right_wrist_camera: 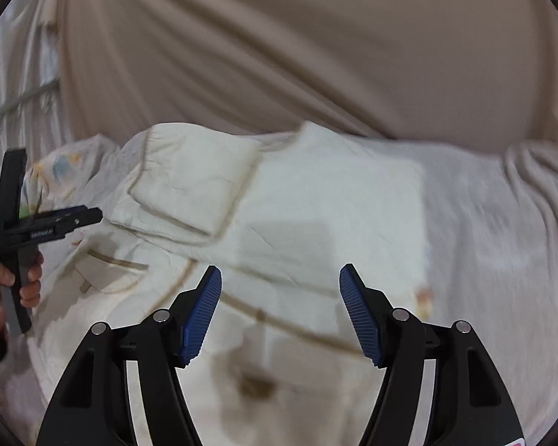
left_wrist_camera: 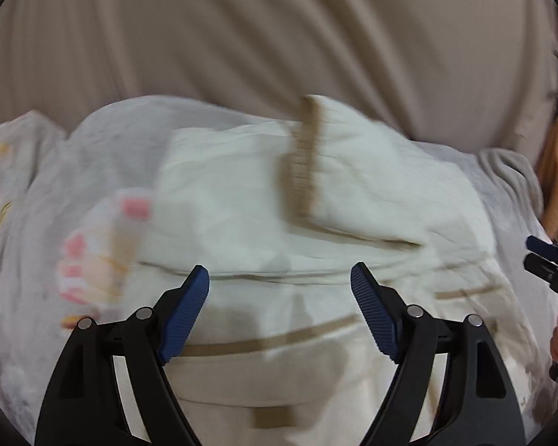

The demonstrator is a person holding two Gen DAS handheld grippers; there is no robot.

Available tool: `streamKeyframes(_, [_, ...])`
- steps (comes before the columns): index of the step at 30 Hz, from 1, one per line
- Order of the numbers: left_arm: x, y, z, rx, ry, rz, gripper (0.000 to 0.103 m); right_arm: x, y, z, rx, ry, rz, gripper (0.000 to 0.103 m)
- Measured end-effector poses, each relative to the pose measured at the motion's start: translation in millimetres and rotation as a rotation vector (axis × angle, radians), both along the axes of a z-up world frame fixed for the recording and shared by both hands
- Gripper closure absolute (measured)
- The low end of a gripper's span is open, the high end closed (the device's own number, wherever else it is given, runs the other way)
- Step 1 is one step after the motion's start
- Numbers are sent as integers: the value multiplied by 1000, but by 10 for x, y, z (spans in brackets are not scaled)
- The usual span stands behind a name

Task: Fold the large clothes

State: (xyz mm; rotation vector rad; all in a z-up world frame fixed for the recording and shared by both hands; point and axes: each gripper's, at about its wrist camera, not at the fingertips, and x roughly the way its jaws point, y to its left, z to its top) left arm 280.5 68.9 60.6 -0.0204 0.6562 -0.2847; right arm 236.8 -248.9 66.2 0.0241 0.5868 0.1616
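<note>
Hovering open grippers (left_wrist_camera: 279, 278), garment (left_wrist_camera: 264, 193) edges clear

Bed (right_wrist_camera: 483, 223), printed sheet; cream garment (right_wrist_camera: 316, 200) folded on it

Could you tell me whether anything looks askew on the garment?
The cream garment is folded unevenly: its sleeve lies slanted across the top, brown cuff pointing inward. Nothing looks torn or spilled.

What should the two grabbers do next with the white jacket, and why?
Probably lower the left gripper and pinch the jacket's near edge, ready for another fold. Both it and the right gripper hang open and empty above the cloth, and a sleeve with a tan cuff already lies folded across the body.
</note>
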Motion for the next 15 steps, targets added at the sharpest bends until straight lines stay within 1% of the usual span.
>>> streamKeyframes(2, [145,140,-62,8,16,56,27,284,400,8,-78,-5,68,36])
streamKeyframes(5, [368,218,-220,56,40,113,29,719,995,-170,-213,30,118,37])
streamKeyframes(7, [473,186,-344,96,50,146,29,940,1215,-282,-289,37,102,39])
streamKeyframes(8, [518,196,-409,111,55,159,29,1045,1248,-307,-306,38,82,39])
streamKeyframes(9, [554,226,-466,119,62,176,29,1123,1191,-288,-303,30,45,39])
streamKeyframes(10, [590,263,-513,110,75,182,29,1170,1052,-241,-266,25,4,39])
streamKeyframes(12, [614,366,-586,61,101,188,29,1197,563,-170,-126,42,-93,39])
streamKeyframes(13, [617,391,-595,43,106,185,29,1180,269,-169,-45,62,-144,37])
streamKeyframes(15, [626,443,-616,-3,120,162,29,1084,-393,-278,194,141,-191,35])
